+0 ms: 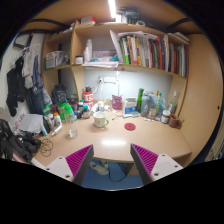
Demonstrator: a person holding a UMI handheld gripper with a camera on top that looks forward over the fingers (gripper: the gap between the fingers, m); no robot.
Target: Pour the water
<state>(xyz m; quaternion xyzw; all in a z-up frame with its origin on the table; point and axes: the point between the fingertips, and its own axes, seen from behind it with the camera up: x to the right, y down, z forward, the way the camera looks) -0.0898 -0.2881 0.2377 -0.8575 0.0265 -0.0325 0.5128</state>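
My gripper (112, 163) is open and empty, its two pink-padded fingers (82, 159) spread wide and held in front of the near edge of a wooden desk (115, 142). On the desk beyond the fingers stands a pale mug (100, 121) near the middle. A clear plastic bottle (69, 124) stands to its left. A round red coaster (129, 126) lies to the right of the mug. Nothing is between the fingers.
Several bottles and small items (152, 105) crowd the desk's back right. A shelf of books (145, 48) hangs above. Clothes (17, 75) hang at the left, with cables and clutter (22, 138) below. Shoes (105, 171) lie on the blue floor under the desk.
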